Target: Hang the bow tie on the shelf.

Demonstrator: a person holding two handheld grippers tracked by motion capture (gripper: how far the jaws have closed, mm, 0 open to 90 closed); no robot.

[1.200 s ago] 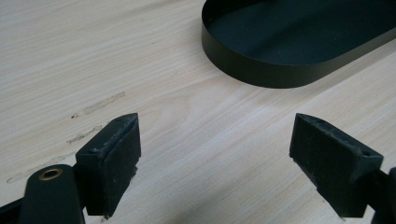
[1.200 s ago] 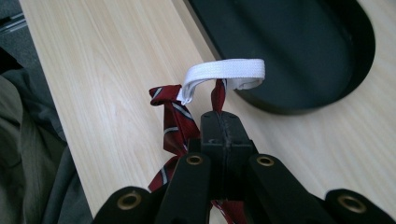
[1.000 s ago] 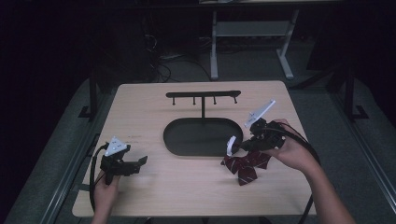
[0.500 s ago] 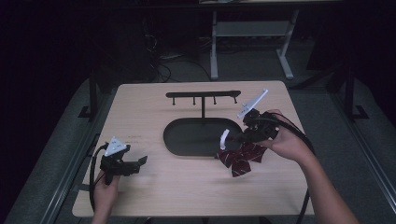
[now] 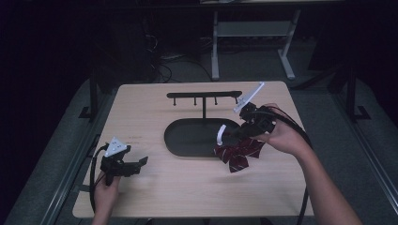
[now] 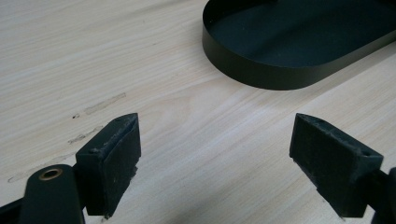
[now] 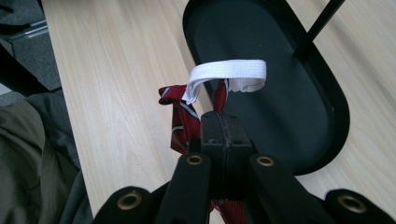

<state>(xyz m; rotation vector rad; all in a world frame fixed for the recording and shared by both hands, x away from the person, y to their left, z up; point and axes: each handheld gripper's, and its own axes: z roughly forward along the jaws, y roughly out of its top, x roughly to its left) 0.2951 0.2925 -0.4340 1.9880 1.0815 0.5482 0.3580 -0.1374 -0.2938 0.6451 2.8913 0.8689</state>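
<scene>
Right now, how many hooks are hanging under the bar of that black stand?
3 show in the high view, in a row under the stand's bar: one left of the post, one near it, one right. The right gripper may hide more.

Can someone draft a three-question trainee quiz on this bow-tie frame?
1. True or false: the right gripper is shut on the dark red striped fabric bow tie.
2. What stands open with nothing between its jaws? A) the left gripper B) the right gripper
3. Fill in: the white elastic loop of the bow tie hangs above the black oval metal ____ that forms the base of the black hook stand.

Key: 1 true, the jaws are closed on the fabric. 2 A, its pads stand wide apart over the pale wooden table. 3 tray.
</scene>
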